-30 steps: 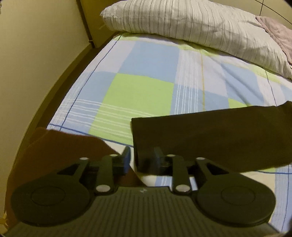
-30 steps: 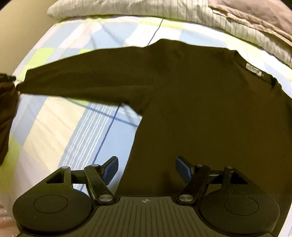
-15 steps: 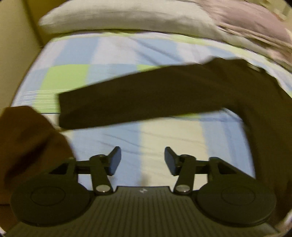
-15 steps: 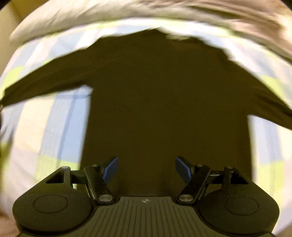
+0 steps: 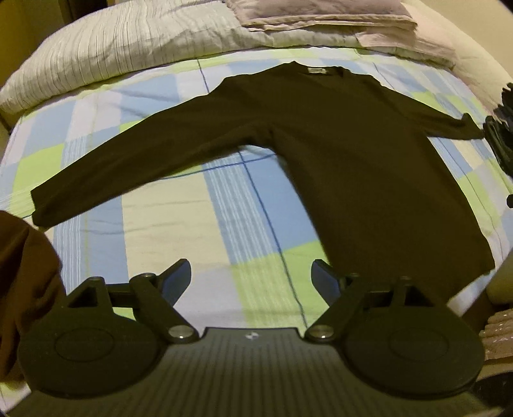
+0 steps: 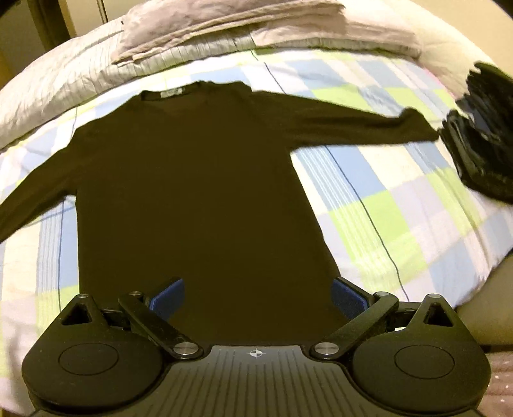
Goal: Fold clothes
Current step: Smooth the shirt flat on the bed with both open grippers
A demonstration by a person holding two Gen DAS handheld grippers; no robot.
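A dark long-sleeved shirt [image 5: 346, 160] [image 6: 198, 192] lies flat on the checked bed sheet [image 5: 179, 231], collar toward the pillows, both sleeves spread out sideways. My left gripper [image 5: 251, 276] hovers above the sheet left of the shirt's hem, its jaws opening with nothing between them. My right gripper [image 6: 258, 296] hangs over the shirt's lower hem, its jaws opening wide, with the cloth below them and nothing gripped.
A striped pillow [image 5: 121, 54] and folded pinkish bedding [image 6: 256, 22] lie at the head of the bed. A stack of folded dark clothes [image 6: 481, 141] sits at the right edge. Brown cloth [image 5: 22, 272] shows at the left of the left wrist view.
Both grippers have pulled back and risen from the shirt, so the whole garment now shows. The left gripper has let go of the sleeve cuff. Both pairs of jaws have opened wider.
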